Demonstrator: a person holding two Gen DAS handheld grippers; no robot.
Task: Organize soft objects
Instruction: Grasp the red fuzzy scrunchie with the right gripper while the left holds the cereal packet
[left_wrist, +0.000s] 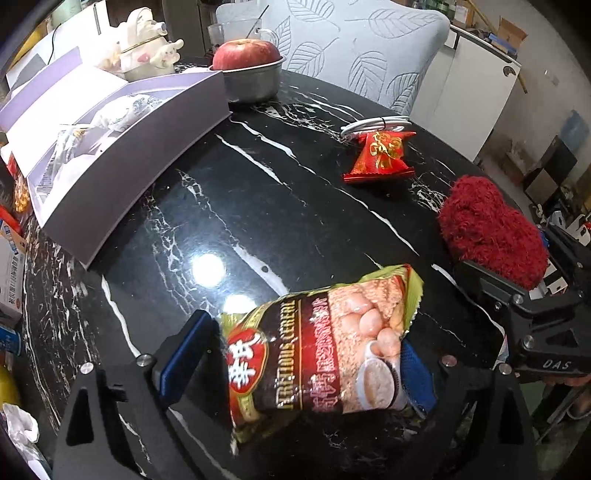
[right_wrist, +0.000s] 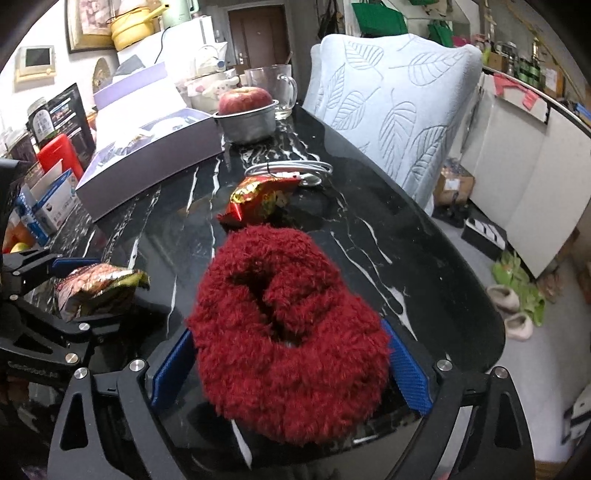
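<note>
The desk (left_wrist: 258, 192) is glossy black marble-look stone with white veins, mirroring a lamp. The cereal packet (left_wrist: 317, 354) is shiny crinkled plastic film, as is the red foil sachet (left_wrist: 380, 157) beyond it. The red sock (right_wrist: 291, 332) is shaggy, matt cloth. Behind the sachet, the bowl (left_wrist: 253, 83) is dull brushed metal; the box (left_wrist: 122, 162) is matt card.

Hidden and cut-off parts

The cereal packet (left_wrist: 317, 354) covers most of the left gripper's right finger (left_wrist: 417, 380). The red fuzzy sock (right_wrist: 291, 332) hides the table (right_wrist: 424, 266) under it. The cable (left_wrist: 373, 123) is half hidden behind the red pouch (left_wrist: 380, 157); the box's (left_wrist: 122, 147) contents are unclear.
</note>
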